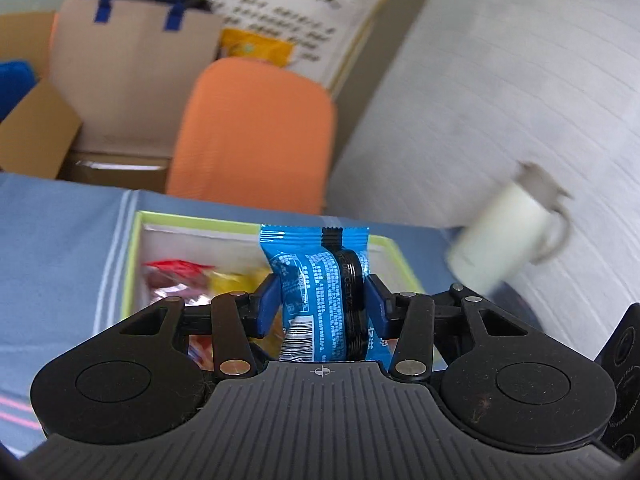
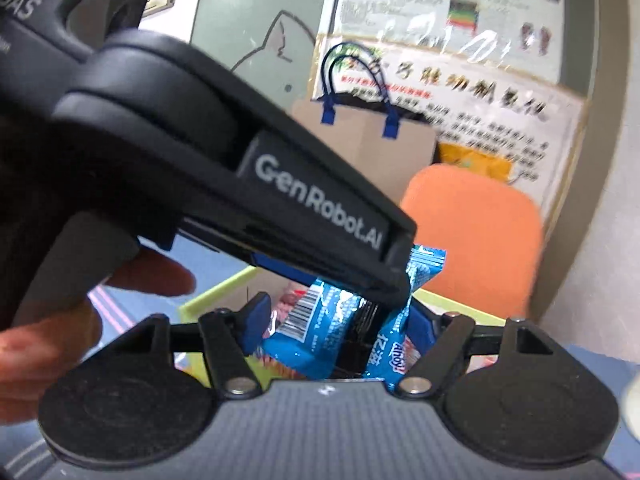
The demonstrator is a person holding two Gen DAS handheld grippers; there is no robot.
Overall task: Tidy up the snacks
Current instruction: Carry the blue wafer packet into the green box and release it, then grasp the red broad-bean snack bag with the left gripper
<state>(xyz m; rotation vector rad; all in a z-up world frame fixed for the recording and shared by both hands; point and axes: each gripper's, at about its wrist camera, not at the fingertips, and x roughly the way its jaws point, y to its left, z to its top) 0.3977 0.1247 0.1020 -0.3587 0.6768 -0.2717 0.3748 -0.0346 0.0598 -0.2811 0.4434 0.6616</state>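
Note:
A blue cookie packet (image 1: pixel 312 264) with a black seam and a barcode stands upright between blue pads, my left gripper (image 1: pixel 322 292) shut on it. Behind it a green-rimmed box (image 1: pixel 136 248) holds several red and yellow snack packs. In the right wrist view the left gripper (image 2: pixel 396 284) reaches in from the upper left, clamped on the same packet (image 2: pixel 304 344). The packet's lower end hangs between the fingers of my right gripper (image 2: pixel 338 312). The right gripper's left pad (image 2: pixel 256 312) stands slightly clear of the wrapper. The box rim (image 2: pixel 216 292) shows behind.
A blue cloth (image 1: pixel 60 260) covers the table. A white mug (image 1: pixel 500 240), blurred, is at the right. Beyond the table stand an orange chair (image 1: pixel 256 128), cardboard boxes (image 1: pixel 40 136) and a brown paper bag (image 1: pixel 132 60). A person's hand (image 2: pixel 160 276) holds the left gripper.

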